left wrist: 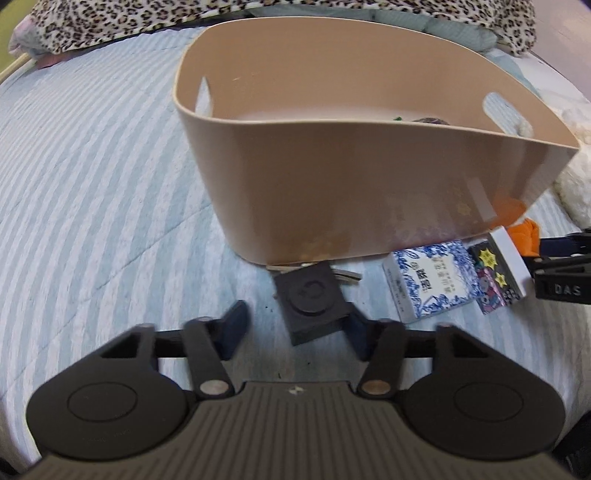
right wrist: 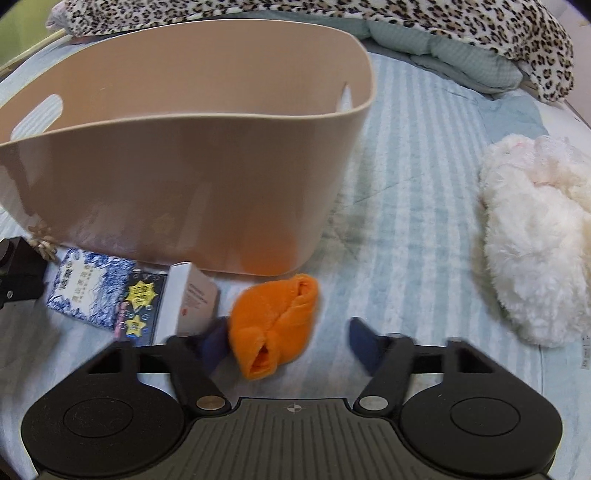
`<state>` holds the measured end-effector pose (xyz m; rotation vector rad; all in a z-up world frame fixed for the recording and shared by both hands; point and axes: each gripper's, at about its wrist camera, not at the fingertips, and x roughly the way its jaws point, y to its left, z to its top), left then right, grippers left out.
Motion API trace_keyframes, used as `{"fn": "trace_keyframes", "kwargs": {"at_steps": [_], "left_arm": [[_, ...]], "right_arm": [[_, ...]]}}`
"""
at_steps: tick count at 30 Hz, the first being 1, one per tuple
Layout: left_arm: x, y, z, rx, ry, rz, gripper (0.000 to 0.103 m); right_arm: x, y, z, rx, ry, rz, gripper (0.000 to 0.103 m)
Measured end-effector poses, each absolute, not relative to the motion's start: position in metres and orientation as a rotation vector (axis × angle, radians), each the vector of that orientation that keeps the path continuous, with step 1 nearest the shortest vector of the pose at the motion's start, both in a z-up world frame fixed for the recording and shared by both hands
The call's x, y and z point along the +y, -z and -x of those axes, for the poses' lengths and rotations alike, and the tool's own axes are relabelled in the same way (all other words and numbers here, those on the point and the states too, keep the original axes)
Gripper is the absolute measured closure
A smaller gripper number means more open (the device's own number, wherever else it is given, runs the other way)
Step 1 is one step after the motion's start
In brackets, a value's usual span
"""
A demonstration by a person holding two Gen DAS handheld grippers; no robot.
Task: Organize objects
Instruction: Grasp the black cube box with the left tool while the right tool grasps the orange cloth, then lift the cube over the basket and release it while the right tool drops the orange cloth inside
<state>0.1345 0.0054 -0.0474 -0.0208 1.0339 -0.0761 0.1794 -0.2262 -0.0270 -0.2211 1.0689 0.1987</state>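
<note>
A tan plastic bin (left wrist: 369, 177) stands on the striped bed; it also shows in the right wrist view (right wrist: 177, 170). My left gripper (left wrist: 295, 325) is open, with a dark square block (left wrist: 312, 299) lying between its fingertips, against the right one. A blue-and-white box (left wrist: 430, 278) and a black box with yellow stars (left wrist: 495, 273) lie to its right. My right gripper (right wrist: 288, 343) is open around a rolled orange cloth (right wrist: 275, 325), which lies near the left finger. The blue-and-white box (right wrist: 88, 288) and the starred box (right wrist: 142, 310) lie left of it.
A white fluffy plush (right wrist: 535, 240) lies on the bed to the right. A leopard-print blanket (right wrist: 406, 22) and a pale green quilt (right wrist: 443, 48) are bunched at the far edge. A few small items show inside the bin (left wrist: 424, 120).
</note>
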Motion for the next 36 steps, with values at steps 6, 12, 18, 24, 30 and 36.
{"fn": "trace_keyframes", "kwargs": {"at_steps": [6,12,18,24,30,36], "left_arm": [[0.008,0.045,-0.129,1.043,0.095,0.028,0.068],[0.017,0.032,-0.115,1.026,0.095,0.045,0.068],[0.025,0.008,-0.100,0.982,0.099,0.036,0.068],[0.032,-0.024,-0.087,0.914,0.099,0.033,0.068],[0.042,-0.058,-0.085,0.838,0.099,0.027,0.068],[0.041,-0.086,-0.097,0.757,0.103,0.018,0.068]], "right_arm": [[-0.216,0.028,-0.173,1.069,-0.242,0.237,0.092],[-0.218,0.017,-0.160,1.060,-0.257,0.204,0.092],[-0.225,-0.005,-0.143,1.006,-0.241,0.136,0.092],[-0.231,-0.034,-0.122,0.936,-0.250,0.086,0.092],[-0.231,-0.069,-0.109,0.845,-0.266,0.061,0.092],[-0.230,-0.102,-0.111,0.754,-0.270,0.034,0.092]]}}
